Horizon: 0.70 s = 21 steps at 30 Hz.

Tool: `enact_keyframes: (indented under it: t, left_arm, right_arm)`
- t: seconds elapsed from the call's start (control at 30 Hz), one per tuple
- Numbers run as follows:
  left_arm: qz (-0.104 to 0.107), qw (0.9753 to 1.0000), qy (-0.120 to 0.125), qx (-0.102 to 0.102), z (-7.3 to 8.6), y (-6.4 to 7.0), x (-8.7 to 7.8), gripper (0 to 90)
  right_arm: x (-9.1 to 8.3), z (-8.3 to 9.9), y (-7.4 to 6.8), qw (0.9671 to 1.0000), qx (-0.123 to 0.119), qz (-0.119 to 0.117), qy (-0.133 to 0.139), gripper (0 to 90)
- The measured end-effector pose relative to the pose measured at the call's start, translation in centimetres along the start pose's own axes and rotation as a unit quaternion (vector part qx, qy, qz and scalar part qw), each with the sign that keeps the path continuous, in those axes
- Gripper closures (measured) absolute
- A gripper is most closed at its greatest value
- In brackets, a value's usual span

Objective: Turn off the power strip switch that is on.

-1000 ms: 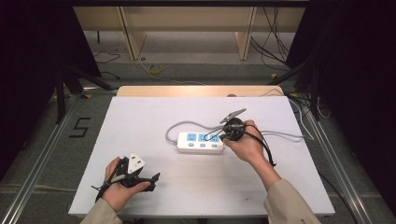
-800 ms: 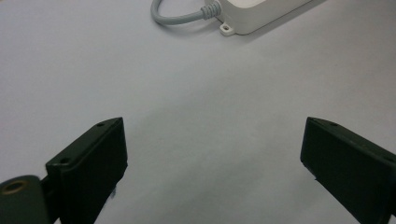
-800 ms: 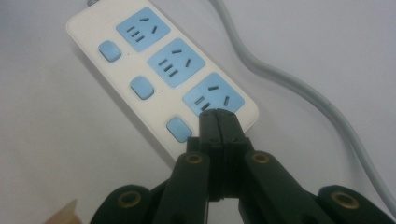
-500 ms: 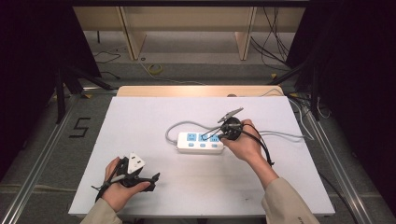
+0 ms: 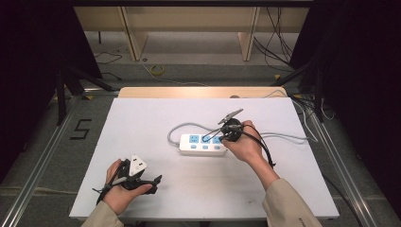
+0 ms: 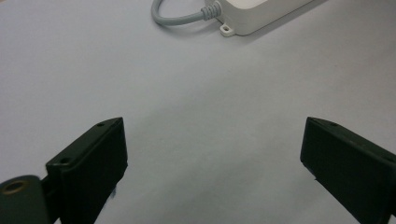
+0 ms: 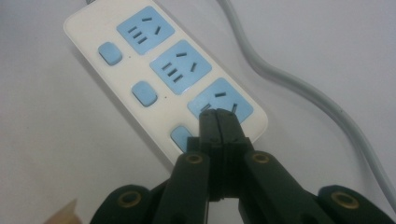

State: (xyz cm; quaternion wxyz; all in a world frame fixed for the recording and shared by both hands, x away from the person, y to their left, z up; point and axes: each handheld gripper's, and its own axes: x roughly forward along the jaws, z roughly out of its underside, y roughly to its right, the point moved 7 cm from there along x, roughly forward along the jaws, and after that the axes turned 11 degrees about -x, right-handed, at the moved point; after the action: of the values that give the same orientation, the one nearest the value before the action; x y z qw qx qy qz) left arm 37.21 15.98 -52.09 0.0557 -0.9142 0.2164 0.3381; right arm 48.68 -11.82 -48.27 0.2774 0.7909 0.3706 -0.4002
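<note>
A white power strip [image 5: 201, 144] with three blue sockets and blue switches lies flat at the table's middle. Its grey cable [image 5: 283, 135] runs off to the right. My right gripper [image 5: 220, 135] is shut with nothing between its jaws. Its tips [image 7: 217, 115] sit over the end socket [image 7: 224, 100], just past the nearest blue switch [image 7: 180, 136]; whether they touch it I cannot tell. My left gripper [image 5: 150, 181] rests at the front left of the table, open and empty [image 6: 212, 140]. Ahead of it lies the strip's cable end [image 6: 254, 16].
The white table top [image 5: 142, 123] has a wooden strip [image 5: 198, 91] along its far edge. A floor marking shaped like a 5 [image 5: 80, 128] lies left of the table. Loose cables [image 5: 276, 40] lie on the floor behind, and metal rails run along both sides.
My right gripper has edged slightly left toward the power strip's end socket. The left gripper has stayed where it was.
</note>
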Motion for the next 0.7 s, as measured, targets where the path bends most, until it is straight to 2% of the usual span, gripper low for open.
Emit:
enact_keyframes:
  t: [0.7]
  left_arm:
    - [0.0,1.0,-0.002,0.002,0.02,-0.02,-0.01,7.1]
  right_arm:
    - [0.75,-0.33,-0.32,0.9999,-0.004,-0.006,-0.008,90.0]
